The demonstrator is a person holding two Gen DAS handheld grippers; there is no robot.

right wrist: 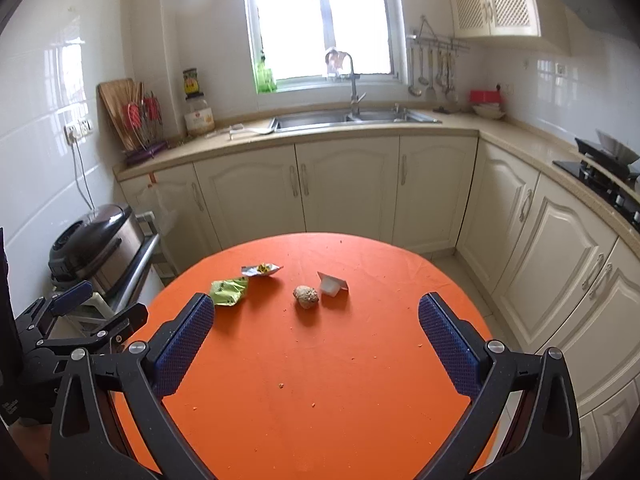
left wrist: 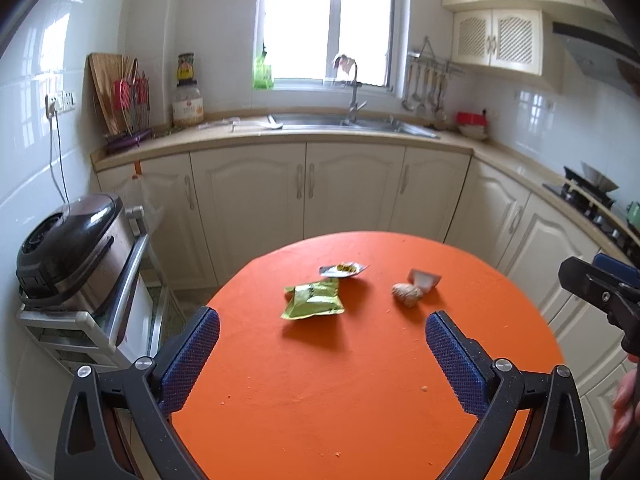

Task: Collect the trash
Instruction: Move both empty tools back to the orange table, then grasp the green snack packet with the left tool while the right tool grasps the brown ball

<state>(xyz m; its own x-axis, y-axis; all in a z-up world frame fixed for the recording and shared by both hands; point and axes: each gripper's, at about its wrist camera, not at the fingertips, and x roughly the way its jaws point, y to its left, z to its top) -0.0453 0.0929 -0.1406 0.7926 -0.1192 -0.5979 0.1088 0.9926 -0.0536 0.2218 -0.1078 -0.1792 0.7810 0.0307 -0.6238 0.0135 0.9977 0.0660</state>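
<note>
4 scraps [right wrist: 229, 291], crumpled, torn

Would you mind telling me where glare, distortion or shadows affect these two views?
Left wrist view: the window is blown out white, the counter bows from fisheye, and the green packet casts a shadow toward the camera. Right wrist view: the same overexposed window, with glare on the wall tiles.

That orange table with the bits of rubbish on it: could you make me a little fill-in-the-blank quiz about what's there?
1. The round table has a top coloured ____.
2. The crumpled wrapper nearest the left gripper is ____ in colour.
3. The right gripper has its jaws ____ and holds nothing.
4. The brown lump lies just left of a small ____ cup.

Missing words: orange; green; open; white
</note>
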